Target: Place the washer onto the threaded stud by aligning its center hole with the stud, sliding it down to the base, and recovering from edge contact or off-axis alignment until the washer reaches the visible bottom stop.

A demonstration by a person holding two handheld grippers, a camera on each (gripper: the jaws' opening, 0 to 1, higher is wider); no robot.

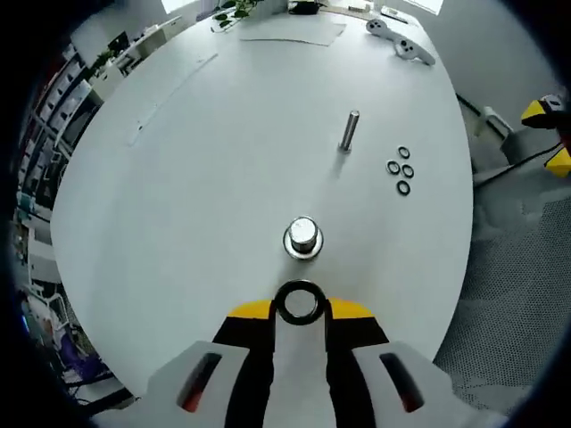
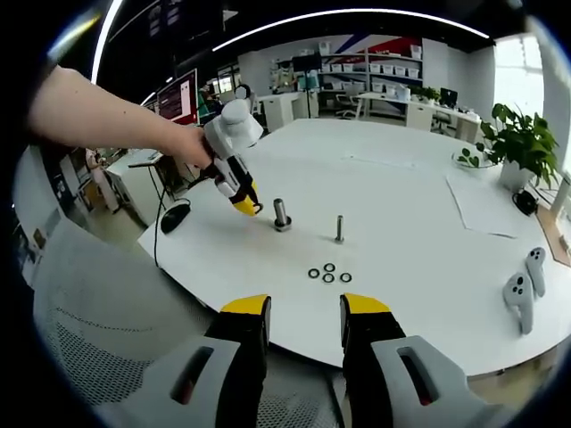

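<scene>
In the left gripper view my left gripper [image 1: 300,308] is shut on a dark metal washer [image 1: 279,303], held flat between the yellow tips. Just beyond it stands the thick threaded stud [image 1: 302,237] on its round base, seen almost from above, apart from the washer. In the right gripper view a hand holds the left gripper [image 2: 246,204] tilted down, just left of that stud [image 2: 282,215]. My right gripper [image 2: 303,319] is open with nothing between its jaws, out past the table's near edge.
A thin upright stud [image 1: 349,131] [image 2: 339,228] and several loose washers [image 1: 401,169] [image 2: 328,273] sit on the white oval table [image 1: 196,178]. White controllers [image 2: 522,290] and papers lie farther off. A mesh chair [image 2: 98,339] is near the table edge.
</scene>
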